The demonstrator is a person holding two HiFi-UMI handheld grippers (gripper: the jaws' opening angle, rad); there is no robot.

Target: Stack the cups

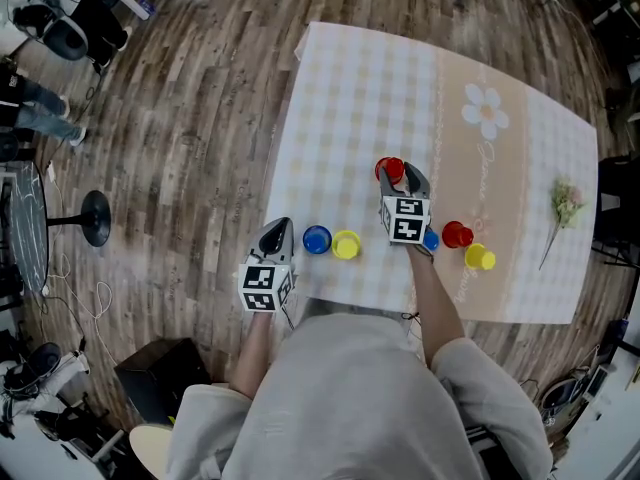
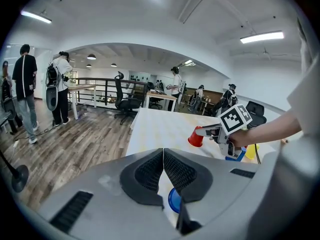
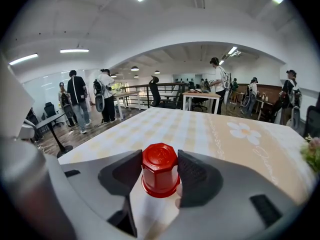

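Note:
My right gripper (image 1: 398, 174) is shut on a red cup (image 1: 389, 170) and holds it over the checked tablecloth (image 1: 350, 98). In the right gripper view the red cup (image 3: 160, 169) sits between the pads with its closed end up. Left of it stand a blue cup (image 1: 317, 239) and a yellow cup (image 1: 347, 245). To the right are another blue cup (image 1: 431, 238), a red cup (image 1: 456, 234) and a yellow cup (image 1: 481, 257). My left gripper (image 1: 279, 230) is shut and empty, just left of the blue cup (image 2: 175, 200).
A flower sprig (image 1: 566, 205) lies near the table's right edge, and a daisy print (image 1: 486, 110) marks the beige strip. A black floor stand (image 1: 95, 218) is off to the left. People and desks (image 2: 160, 96) fill the room beyond the table.

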